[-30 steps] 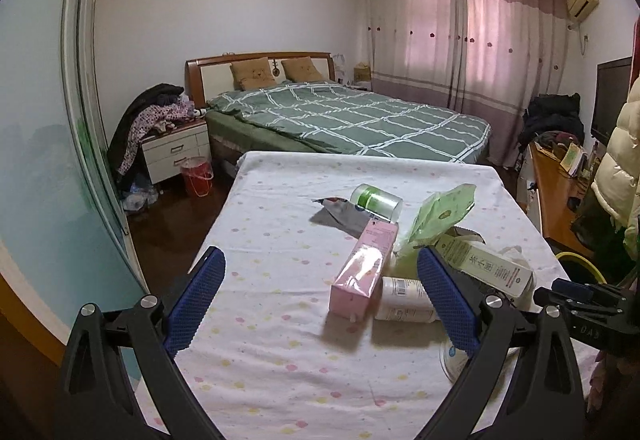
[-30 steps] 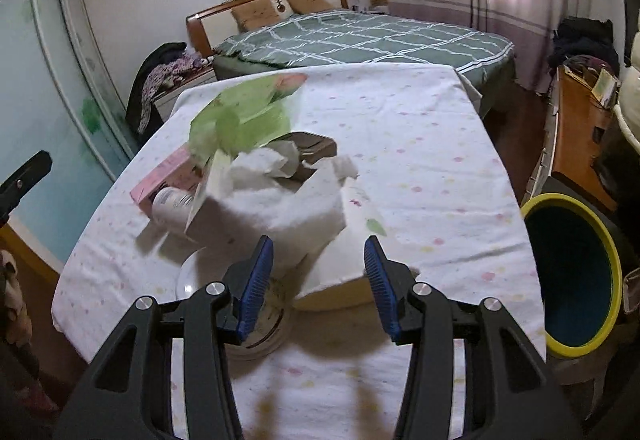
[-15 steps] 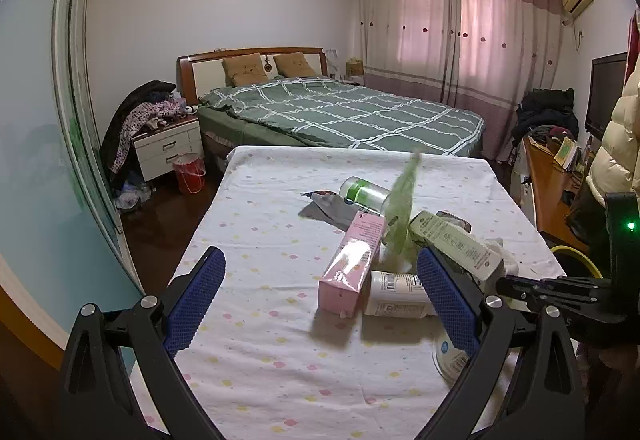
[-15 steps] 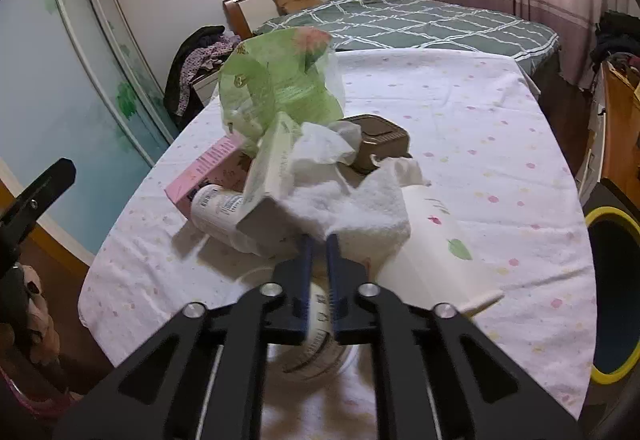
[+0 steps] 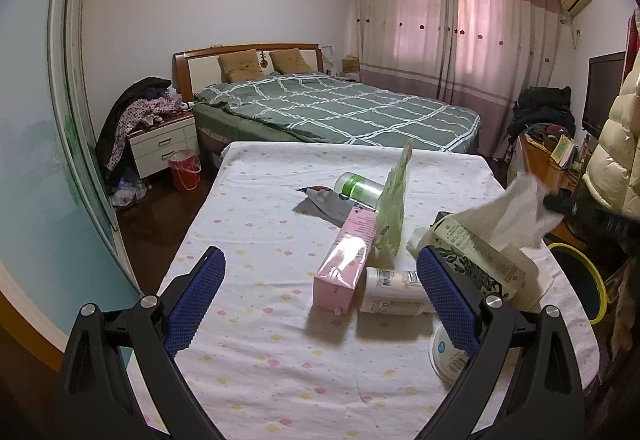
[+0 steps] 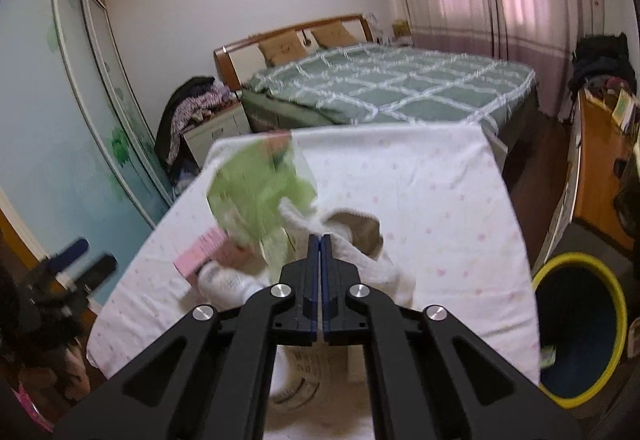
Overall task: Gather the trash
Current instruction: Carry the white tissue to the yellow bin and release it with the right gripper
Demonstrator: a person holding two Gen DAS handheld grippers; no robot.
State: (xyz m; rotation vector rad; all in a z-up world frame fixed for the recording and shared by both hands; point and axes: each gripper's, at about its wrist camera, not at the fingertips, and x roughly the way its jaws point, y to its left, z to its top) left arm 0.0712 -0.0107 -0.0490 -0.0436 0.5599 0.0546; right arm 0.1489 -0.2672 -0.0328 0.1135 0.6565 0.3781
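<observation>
White crumpled tissue (image 6: 362,260) is pinched in the right tool (image 6: 321,240), whose blue-padded fingers are squeezed together on it. From the left wrist view that same tissue (image 5: 516,208) hangs lifted above the pile at the right side of the worktop (image 5: 260,232), which has a pale dotted cloth over it. The left tool (image 5: 320,296) hovers over the near end with its fingers spread wide, gripping nothing. The rest of the trash sits in a cluster: a pink rectangular carton (image 5: 347,264) leaning over a white plastic bottle (image 5: 394,290), a green plastic pouch (image 5: 394,216) standing upright, and a long white-and-green box (image 5: 476,258). A dark bin with a yellow rim (image 6: 580,328) stands on the floor just beside the worktop's right edge.
</observation>
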